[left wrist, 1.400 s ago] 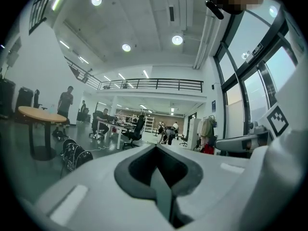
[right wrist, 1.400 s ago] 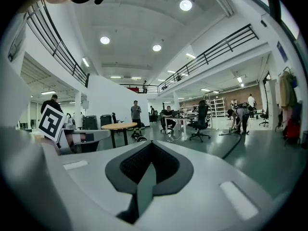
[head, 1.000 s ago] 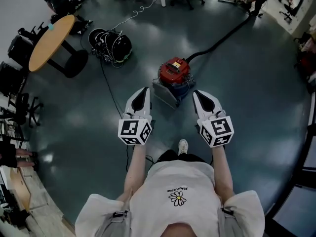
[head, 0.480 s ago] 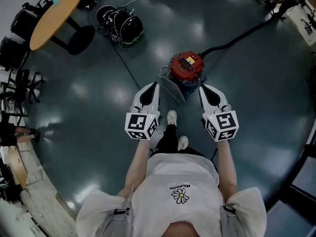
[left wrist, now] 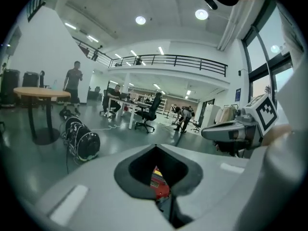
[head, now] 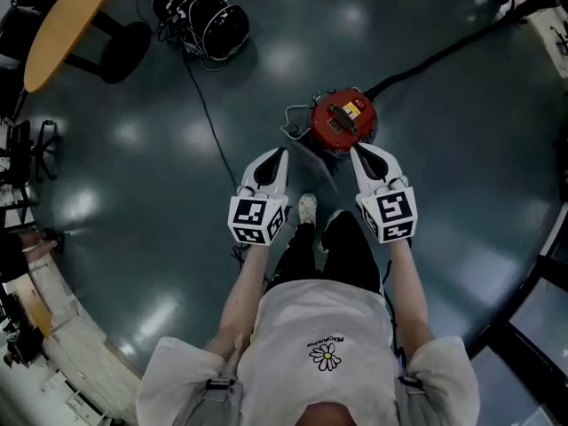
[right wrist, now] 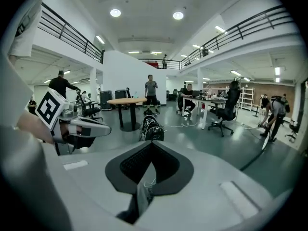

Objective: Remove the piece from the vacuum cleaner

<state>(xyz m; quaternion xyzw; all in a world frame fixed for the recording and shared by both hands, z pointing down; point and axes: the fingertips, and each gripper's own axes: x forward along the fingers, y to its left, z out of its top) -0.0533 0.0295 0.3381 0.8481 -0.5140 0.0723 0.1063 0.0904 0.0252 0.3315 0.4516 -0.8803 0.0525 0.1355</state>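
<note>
Setting: no counter here; the task's things stand on the bare, shiny floor [head: 133, 193] of an open hall.
Round wooden table [head: 67, 16]: far upper left, well apart from the work and no hindrance.
Black cable-wrapped gear [head: 213, 20]: on the floor beside that table. A thin cable [head: 206, 118] runs from it toward the person's feet, and I judge it a trip risk rather than a block.
Left gripper [head: 273, 160]: held low and pointing forward, its tips near the grey piece's left side. The jaws are together with nothing between them. Its own view shows only the red body through the gap, probably because it is lined up for an approach.
Grey piece [head: 312, 156]: a flat panel leaning at the vacuum's near-left side, between the two grippers and just ahead of the person's shoe [head: 306, 209]. How it is fastened cannot be made out.
Vacuum cleaner [head: 342, 120]: a red canister standing upright straight ahead of the person, close enough to reach.
Right gripper [head: 362, 155]: tips just beside the canister's near-right side, jaws pressed together and empty. It likely stands by to steady the body.
Hose [head: 426, 56]: a black hose trailing from the canister's far side to the upper right, clear of the piece.
Next move: both grippers would need to spread before either can take the panel.
</note>
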